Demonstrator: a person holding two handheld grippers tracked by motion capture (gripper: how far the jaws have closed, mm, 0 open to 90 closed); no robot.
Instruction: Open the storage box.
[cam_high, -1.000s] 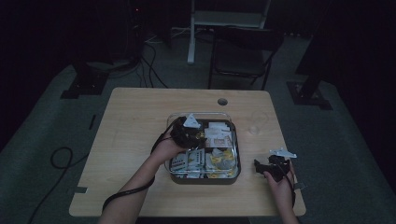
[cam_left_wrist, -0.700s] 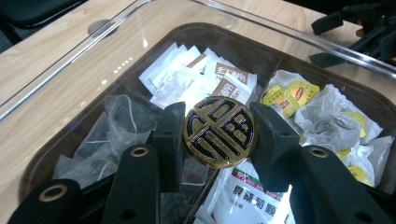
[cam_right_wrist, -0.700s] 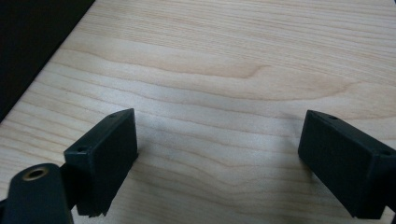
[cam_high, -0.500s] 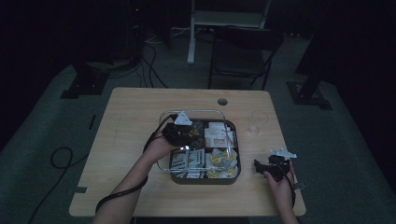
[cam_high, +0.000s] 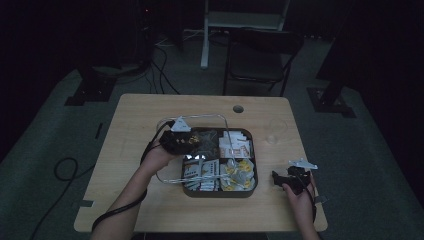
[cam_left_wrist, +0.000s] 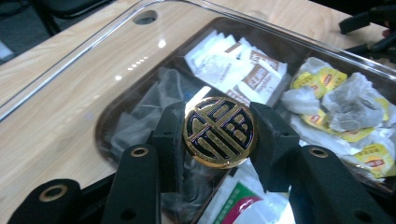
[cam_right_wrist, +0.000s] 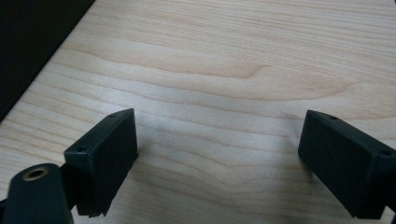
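A dark compartment tray (cam_high: 220, 194) of tea bags sits mid-table. White and brown sachets (cam_left_wrist: 238, 74) lie at its far side, yellow-tagged bags (cam_left_wrist: 345, 107) at its right. A clear lid (cam_high: 200, 116) hangs over the tray, shifted off toward the left and tilted. My left gripper (cam_high: 192, 141) is shut on the lid's round gold-and-black knob (cam_left_wrist: 219, 132), one pad on each side of it. My right gripper (cam_high: 277, 176) rests low over bare wood near the table's right front corner; its jaws stand wide apart with nothing between them (cam_right_wrist: 217, 163).
A clear glass (cam_high: 274, 131) stands on the table right of the tray. A cable hole (cam_high: 238, 108) is near the table's far edge. Behind the table are a dark chair (cam_high: 260, 55) and floor cables. Bare wood lies left of the tray.
My left hand has carried the lid leftward and slightly away from me, so it now overhangs the tray's left side. The right hand has kept still.
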